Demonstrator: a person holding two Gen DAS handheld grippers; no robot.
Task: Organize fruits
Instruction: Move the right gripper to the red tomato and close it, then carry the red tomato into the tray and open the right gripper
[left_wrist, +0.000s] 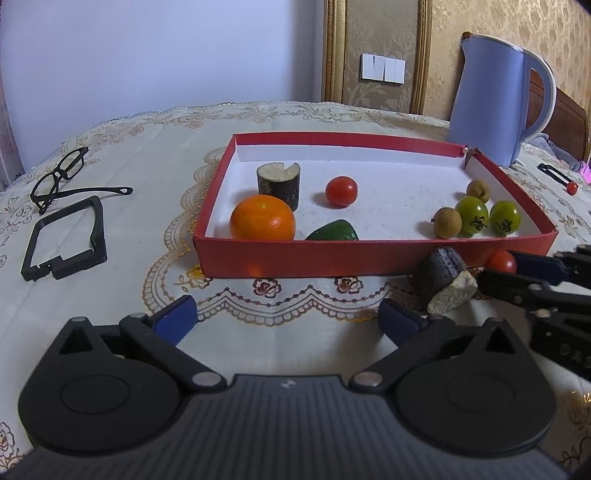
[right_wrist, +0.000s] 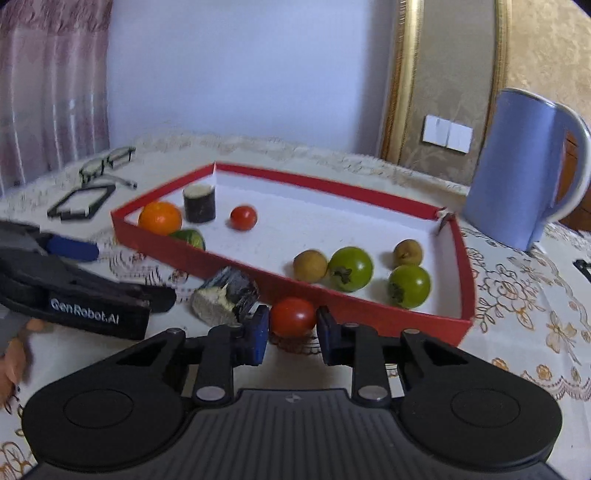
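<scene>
Right wrist view: the right hand-held gripper (right_wrist: 291, 334) is closed on a red tomato (right_wrist: 293, 316) on the worktop, just outside the red box (right_wrist: 369, 312). The left hand-held gripper (left_wrist: 288, 314) stands fully open and empty. The box holds 1 orange, 1 red tomato, 2 green tomatoes and 2 longans. Judged remaining: this tomato and the dark cut piece (right_wrist: 225, 297) beside it.

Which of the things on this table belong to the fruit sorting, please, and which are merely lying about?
For the job: red tray; orange; red tomato in tray; green tomatoes; longans; red tomato in the right claw; cut dark pieces.

Lying about: glasses, black frame, blue kettle.
</scene>
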